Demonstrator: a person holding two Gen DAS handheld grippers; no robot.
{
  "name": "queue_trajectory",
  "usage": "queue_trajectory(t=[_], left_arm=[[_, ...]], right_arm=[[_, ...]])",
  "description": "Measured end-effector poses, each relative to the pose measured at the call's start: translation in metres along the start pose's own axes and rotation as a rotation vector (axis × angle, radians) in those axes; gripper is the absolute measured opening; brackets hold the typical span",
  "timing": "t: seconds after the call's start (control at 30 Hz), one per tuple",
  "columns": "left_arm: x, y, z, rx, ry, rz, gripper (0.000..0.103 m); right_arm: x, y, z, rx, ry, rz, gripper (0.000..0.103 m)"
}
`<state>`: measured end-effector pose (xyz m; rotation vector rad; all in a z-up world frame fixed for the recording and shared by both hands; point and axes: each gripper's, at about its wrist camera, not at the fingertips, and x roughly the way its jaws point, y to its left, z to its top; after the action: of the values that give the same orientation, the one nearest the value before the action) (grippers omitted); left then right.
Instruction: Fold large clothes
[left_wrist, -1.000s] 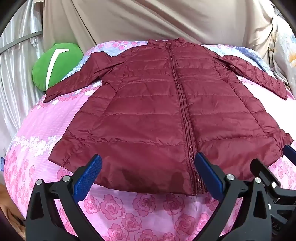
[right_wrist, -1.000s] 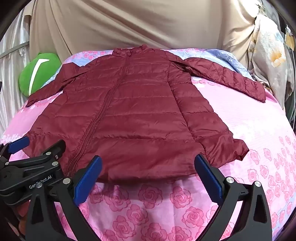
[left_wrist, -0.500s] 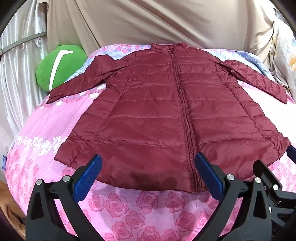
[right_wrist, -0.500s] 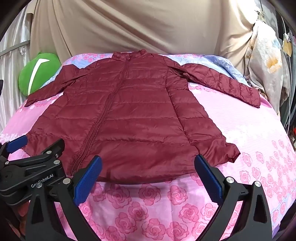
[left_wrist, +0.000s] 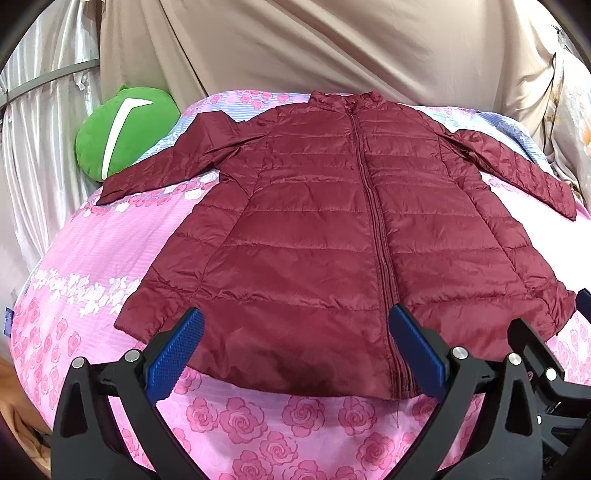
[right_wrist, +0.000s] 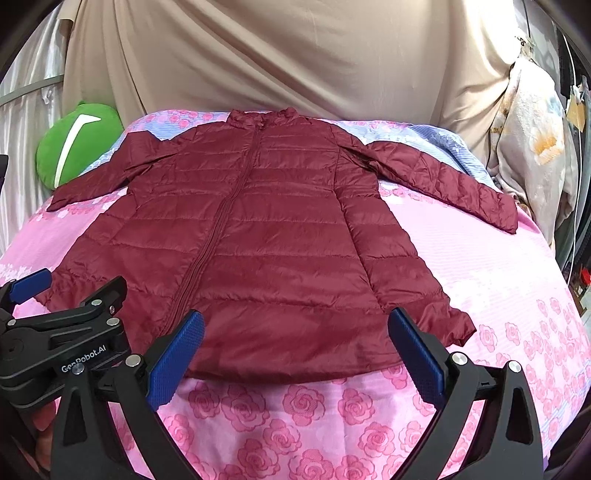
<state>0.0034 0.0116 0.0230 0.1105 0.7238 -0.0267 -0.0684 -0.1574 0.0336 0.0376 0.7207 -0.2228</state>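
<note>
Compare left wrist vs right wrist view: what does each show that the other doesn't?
Left wrist only: a blue tag at the bedspread's left edge.

Right wrist only: the floral cloth hanging at right, and the left hand-held gripper seen from the side, marked GenRobot.AI.

Both: the maroon jacket flat and zipped, sleeves spread, on the pink rose bedspread; the green cushion; the right hand-held gripper, open, empty.

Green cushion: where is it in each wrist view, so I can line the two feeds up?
Left wrist: green cushion upper left, just beyond the jacket sleeve cuff, against the curtain.
Right wrist: green cushion far left edge, above the same cuff.
Shared landmark: the jacket's zipper, running right of centre in the left view and left of centre in the right view.
</note>
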Motion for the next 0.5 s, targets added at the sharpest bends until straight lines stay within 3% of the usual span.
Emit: queue_trajectory(t=[0.5], left_arm=[[0.013,-0.01,0.008,0.021,0.022,0.019,0.098]], right_arm=[[0.016,-0.004,0.006,0.01,0.024,-0.012,0.098]])
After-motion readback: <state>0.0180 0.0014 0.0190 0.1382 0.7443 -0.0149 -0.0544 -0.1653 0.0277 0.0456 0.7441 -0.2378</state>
